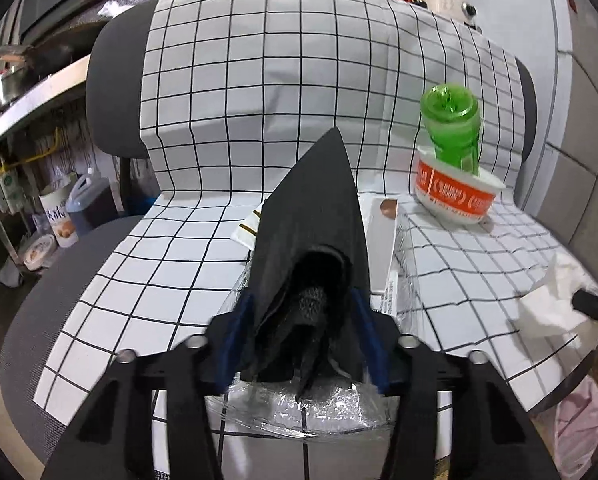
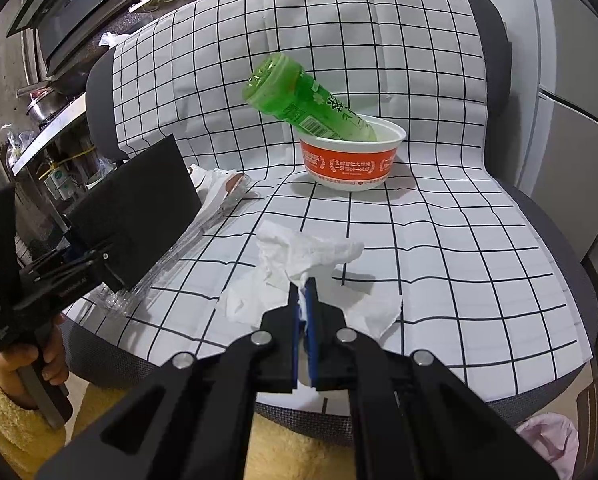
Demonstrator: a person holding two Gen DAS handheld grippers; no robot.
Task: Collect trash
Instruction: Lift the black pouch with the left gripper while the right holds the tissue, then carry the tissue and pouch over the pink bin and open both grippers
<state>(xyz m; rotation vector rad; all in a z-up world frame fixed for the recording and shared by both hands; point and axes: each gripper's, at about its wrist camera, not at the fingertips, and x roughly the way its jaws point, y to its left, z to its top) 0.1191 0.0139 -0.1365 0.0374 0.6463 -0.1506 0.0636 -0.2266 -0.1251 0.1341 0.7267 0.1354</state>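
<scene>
Right wrist view only: hand (image 2: 47,364) gripping left gripper (image 1: 303,332) handle, pointing obliquely down; jaws part-open around a black folded item (image 1: 315,216), contact unclear. Green bottle (image 2: 303,100) leans in orange bowl (image 2: 351,160). Right gripper (image 2: 303,300) clamps white tissue (image 2: 299,256) on chair.

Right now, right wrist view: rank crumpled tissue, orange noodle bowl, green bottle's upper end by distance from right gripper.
1. Crumpled tissue: pinched in the right gripper, just ahead.
2. Orange noodle bowl: mid-seat, beyond the tissue.
3. Green bottle: its raised upper end leans up-left, toward the backrest.
</scene>
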